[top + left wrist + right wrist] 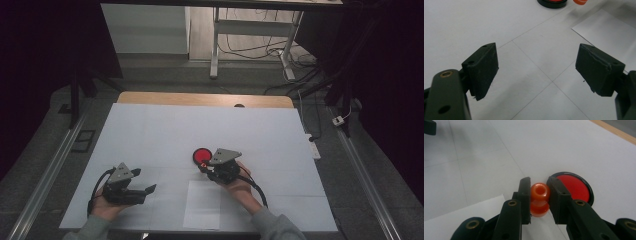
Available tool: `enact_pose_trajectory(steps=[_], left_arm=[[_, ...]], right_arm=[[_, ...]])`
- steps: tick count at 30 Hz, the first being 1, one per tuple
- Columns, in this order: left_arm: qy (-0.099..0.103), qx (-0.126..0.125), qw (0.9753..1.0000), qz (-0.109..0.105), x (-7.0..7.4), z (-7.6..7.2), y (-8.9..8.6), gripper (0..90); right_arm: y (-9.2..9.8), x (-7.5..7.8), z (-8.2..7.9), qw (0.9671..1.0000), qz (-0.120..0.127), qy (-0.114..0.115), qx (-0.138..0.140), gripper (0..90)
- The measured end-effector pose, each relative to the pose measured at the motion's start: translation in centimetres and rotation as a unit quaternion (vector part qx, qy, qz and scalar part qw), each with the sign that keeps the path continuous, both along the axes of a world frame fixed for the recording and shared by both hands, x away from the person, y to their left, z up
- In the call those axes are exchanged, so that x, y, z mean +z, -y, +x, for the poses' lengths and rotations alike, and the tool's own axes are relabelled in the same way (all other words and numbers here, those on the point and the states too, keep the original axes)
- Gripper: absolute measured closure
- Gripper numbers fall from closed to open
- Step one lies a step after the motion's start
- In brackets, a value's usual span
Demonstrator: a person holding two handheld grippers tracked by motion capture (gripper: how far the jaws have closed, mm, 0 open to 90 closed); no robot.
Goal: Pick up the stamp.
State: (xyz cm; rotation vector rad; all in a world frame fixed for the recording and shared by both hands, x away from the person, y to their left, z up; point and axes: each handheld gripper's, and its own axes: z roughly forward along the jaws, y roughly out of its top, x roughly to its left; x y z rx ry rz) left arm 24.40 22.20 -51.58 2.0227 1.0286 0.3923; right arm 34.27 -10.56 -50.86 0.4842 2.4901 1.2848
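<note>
A small orange plastic piece (539,198) with a hole in its top stands between the jaws of my right gripper (539,191), which is shut on it. Just to its right lies a flat red disc with a black rim (574,187), also visible in the high view as the red disc (201,155) beside my right gripper (205,167). My left gripper (151,190) rests near the table's front left, jaws wide apart with nothing between them (536,67). The disc's rim (552,3) and the orange piece (580,2) peek in at the top of the left gripper view.
A white sheet covers the table (150,135), with a smaller sheet of paper (202,204) at the front centre. The wooden table edge (200,98) shows at the back. Beyond it stand a table frame (215,45) and cables on the floor.
</note>
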Motion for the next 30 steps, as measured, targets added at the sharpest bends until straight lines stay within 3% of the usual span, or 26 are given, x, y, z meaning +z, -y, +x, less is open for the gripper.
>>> enact_pose_trajectory(steps=[23,30], left_arm=[[0.003,0.007,0.9999,-0.007,-0.1,0.1,0.2,20.3],[0.001,0.005,0.9999,-0.013,-0.2,0.3,0.4,20.4]], right_arm=[[1.9,2.2,-0.8,0.9993,0.034,0.015,-0.005,71.9],[3.5,3.3,-1.4,0.9981,0.057,0.02,-0.006,71.9]])
